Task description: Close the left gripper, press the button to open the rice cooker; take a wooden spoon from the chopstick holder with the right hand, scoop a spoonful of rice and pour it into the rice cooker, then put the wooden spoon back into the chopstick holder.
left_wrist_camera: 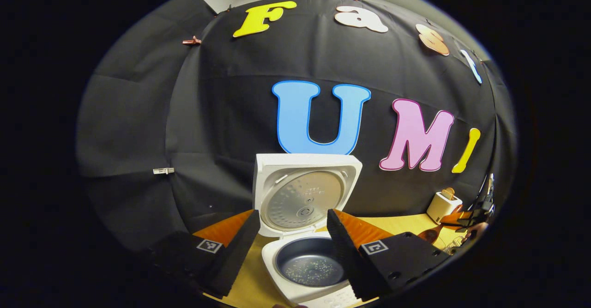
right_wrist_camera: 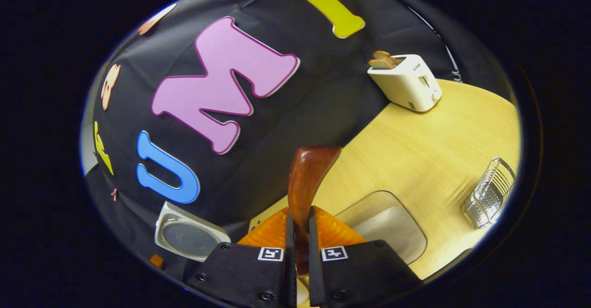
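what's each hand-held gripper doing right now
Left hand-held gripper: open, holding nothing, above the open rice cooker.
Right hand-held gripper: closed on the wooden spoon.

— Where do we find the rice cooker?
— On the table, against the wall, its lid upright behind the pot, grains lying in it.
— And the toaster?
— Far back by the wall. In the right gripper view the rice container sits just beyond the spoon, the chopstick holder to its right.
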### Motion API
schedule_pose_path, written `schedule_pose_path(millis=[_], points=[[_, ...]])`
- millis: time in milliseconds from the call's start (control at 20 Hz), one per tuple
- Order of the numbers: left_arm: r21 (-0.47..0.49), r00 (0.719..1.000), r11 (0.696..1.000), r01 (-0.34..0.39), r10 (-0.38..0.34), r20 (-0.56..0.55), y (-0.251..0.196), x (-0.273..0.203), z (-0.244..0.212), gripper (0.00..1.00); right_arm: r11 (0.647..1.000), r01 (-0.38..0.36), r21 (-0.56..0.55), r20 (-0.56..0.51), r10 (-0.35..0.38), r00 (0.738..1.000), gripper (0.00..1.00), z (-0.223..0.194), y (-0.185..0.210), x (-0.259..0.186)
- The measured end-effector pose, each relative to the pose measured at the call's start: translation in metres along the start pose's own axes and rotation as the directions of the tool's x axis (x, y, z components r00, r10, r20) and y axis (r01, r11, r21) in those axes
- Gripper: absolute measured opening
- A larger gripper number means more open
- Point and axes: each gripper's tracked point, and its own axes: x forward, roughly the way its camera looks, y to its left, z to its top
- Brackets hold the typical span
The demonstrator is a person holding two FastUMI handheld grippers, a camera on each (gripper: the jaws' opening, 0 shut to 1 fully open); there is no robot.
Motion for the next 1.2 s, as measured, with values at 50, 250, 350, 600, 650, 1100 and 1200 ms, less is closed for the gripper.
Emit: schedule_pose_path(millis=[50,250,350,600,650,1100,1200], points=[[0.000,1.000,1.000,-0.002,0.002,0.003,0.002,-0.003,0.000,0.93,0.999,-0.032,0.009,0.000,0.032,1.000,0.15,0.001,0.021,-0.001],[-0.011,1.000,1.000,-0.024,0.024,0.012,0.014,-0.014,-0.002,0.93,0.990,-0.140,0.000,-0.024,0.140,0.990,0.15,-0.011,0.090,0.004],[-0.019,0.999,0.999,-0.039,0.040,0.011,0.022,-0.019,-0.004,0.93,0.983,-0.185,0.005,-0.045,0.185,0.982,0.15,-0.026,0.120,0.005],[-0.020,0.997,0.996,-0.082,0.082,0.010,0.044,-0.034,-0.007,0.93,0.967,-0.255,-0.025,-0.103,0.251,0.963,0.15,-0.078,0.171,0.019],[-0.024,0.996,0.996,-0.089,0.090,0.009,0.049,-0.037,-0.008,0.93,0.963,-0.265,-0.049,-0.112,0.258,0.960,0.15,-0.088,0.180,0.023],[-0.028,0.989,0.989,-0.148,0.148,0.015,0.075,-0.048,-0.012,0.93,0.857,-0.364,-0.364,-0.195,0.312,0.930,0.15,-0.155,0.240,0.034],[-0.037,0.988,0.987,-0.154,0.155,0.015,0.079,-0.049,-0.015,0.93,0.813,-0.369,-0.450,-0.208,0.307,0.929,0.15,-0.167,0.243,0.032]])
